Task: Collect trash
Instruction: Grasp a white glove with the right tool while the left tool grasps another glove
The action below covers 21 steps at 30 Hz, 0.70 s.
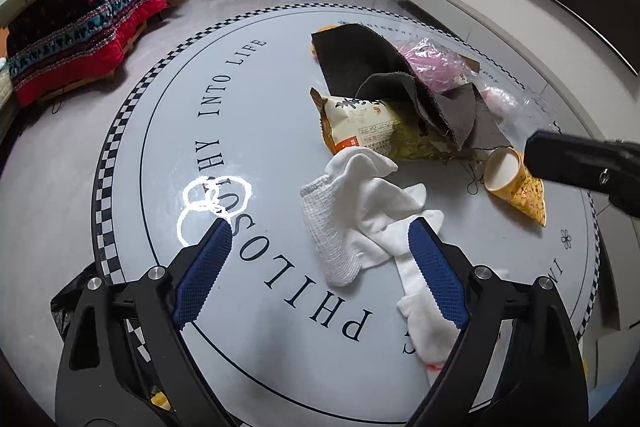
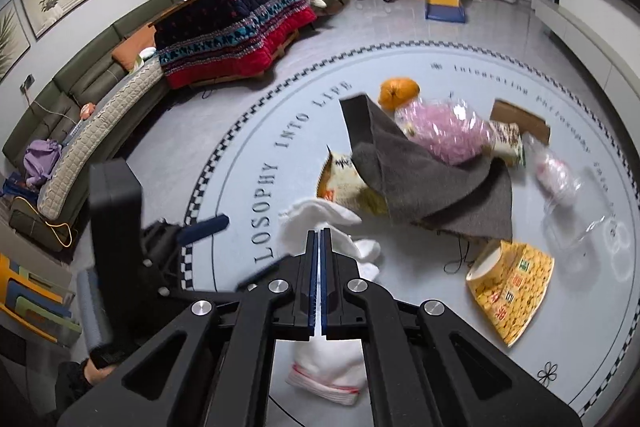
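Trash: heaped on the round tabletop ahead of both pairs of fingers, nothing lifted yet. Left gripper spread wide, blue fingers low over the tabletop, white socks lying between them and just past the tips, one sock running under the right-hand finger. Right gripper pressed shut, blades together with nothing between them, hovering above the same white socks.

Just beyond the socks: a crumpled snack bag, partly under a gray cloth. Off to the right of the left fingers: a yellow paper cup on its side. Farther out: a pink plastic bag, a clear plastic wrapper, an orange at the far edge of the pile.

Likely step: choosing a first piece. Socks and cloth probably not trash, so better pushed aside or passed over than pinched. For a clean pick, best to reach past the socks toward the snack bag, straddle a raised crease, close firmly, lift straight up. Risk: cloth dragged along with the bag, the cup rolling if nudged. Right fingers need opening before any grasp.
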### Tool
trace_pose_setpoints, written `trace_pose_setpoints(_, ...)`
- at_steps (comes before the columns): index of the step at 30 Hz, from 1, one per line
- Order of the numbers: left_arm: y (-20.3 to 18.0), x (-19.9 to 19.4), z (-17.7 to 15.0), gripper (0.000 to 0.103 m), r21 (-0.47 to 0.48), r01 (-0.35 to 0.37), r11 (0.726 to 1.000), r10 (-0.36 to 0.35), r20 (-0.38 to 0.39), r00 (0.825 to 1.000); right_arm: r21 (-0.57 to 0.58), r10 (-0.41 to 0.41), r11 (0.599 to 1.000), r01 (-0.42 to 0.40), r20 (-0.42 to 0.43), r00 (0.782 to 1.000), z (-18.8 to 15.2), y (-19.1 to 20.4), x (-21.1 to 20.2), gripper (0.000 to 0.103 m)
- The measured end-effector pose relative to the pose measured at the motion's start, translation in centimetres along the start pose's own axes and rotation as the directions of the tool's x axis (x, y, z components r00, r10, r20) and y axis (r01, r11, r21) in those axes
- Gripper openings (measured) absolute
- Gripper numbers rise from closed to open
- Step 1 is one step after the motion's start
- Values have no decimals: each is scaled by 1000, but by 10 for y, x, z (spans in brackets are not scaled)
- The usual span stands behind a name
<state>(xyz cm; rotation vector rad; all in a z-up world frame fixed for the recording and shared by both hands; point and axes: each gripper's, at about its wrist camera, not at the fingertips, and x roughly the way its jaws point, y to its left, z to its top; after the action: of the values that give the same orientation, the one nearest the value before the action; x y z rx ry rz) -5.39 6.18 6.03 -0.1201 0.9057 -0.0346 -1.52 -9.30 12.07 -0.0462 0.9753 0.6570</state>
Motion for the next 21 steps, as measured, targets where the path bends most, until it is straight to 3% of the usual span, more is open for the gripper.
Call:
trace_pose_setpoints(4,-1,12,3,87,8,1,1000,0,-25,1000,34,19,999,-17,-57,998,-23,-15,18,1)
trace_pose_setpoints(7,-4,22,2,95,9,6,1000,-6,-39,999,41,29,999,-25,-101,994,-44,-22,27,2)
trace_pose_setpoints(8,-4,24,2,96,7,9,1000,-9,-39,999,39,27,999,-22,-113,993,-50,-22,30,9)
trace_pose_setpoints(9,-6,26,1,96,5,11,1000,-11,-41,999,36,18,999,-14,-123,992,-58,-23,32,33)
trace_pose_setpoints(11,-7,30,1,97,3,14,1000,-13,-48,999,26,9,1000,-6,-117,993,-68,-23,33,57)
trace_pose_setpoints(21,-16,49,6,97,30,22,999,-19,-86,996,-23,33,999,-38,-170,985,-89,-1,56,57)
